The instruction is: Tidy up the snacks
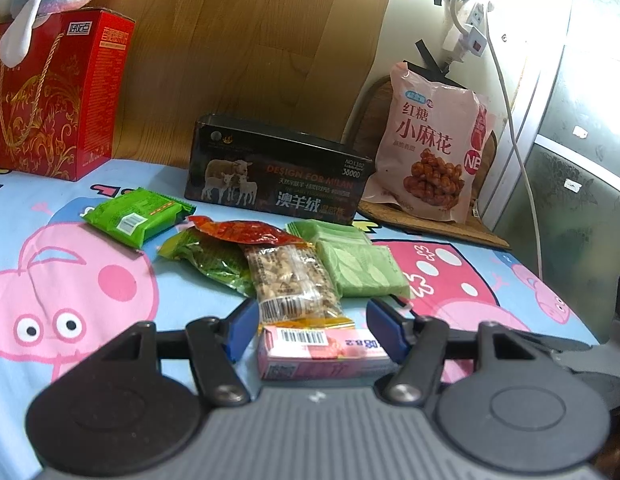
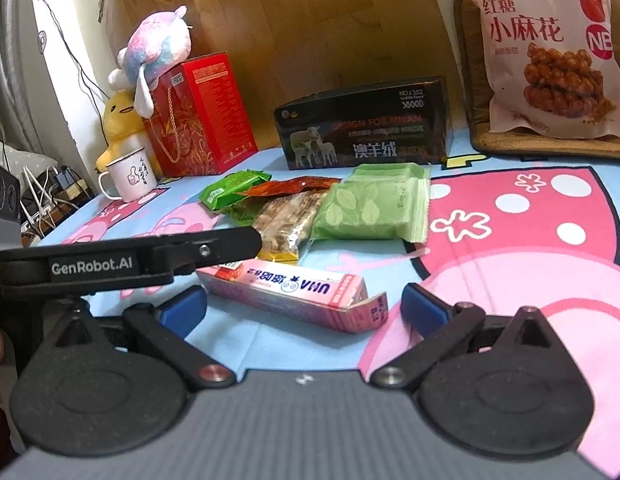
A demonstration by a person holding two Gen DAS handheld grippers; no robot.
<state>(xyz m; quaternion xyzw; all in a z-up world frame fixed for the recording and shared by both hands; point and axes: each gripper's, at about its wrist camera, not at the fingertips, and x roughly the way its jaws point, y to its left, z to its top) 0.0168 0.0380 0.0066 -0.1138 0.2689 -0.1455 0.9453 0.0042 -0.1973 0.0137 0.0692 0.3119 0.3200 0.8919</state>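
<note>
A pink candy box (image 1: 323,350) lies on the cartoon bedsheet between the open blue pads of my left gripper (image 1: 313,330); whether they touch it I cannot tell. In the right wrist view the same box (image 2: 286,294) lies flat with its end flap open, my open right gripper (image 2: 304,308) around its near side and the left gripper's black arm (image 2: 130,258) above its far end. Beyond lie a clear nut bar (image 1: 292,280), a red packet (image 1: 246,232), green packets (image 1: 136,216) and pale green wafer packs (image 1: 359,268).
A black open box (image 1: 278,176) stands behind the snacks. A large pink snack bag (image 1: 433,144) leans at the right on a mat. A red gift box (image 1: 50,92) with plush toys stands left. A white mug (image 2: 130,174) sits by it. Cables hang right.
</note>
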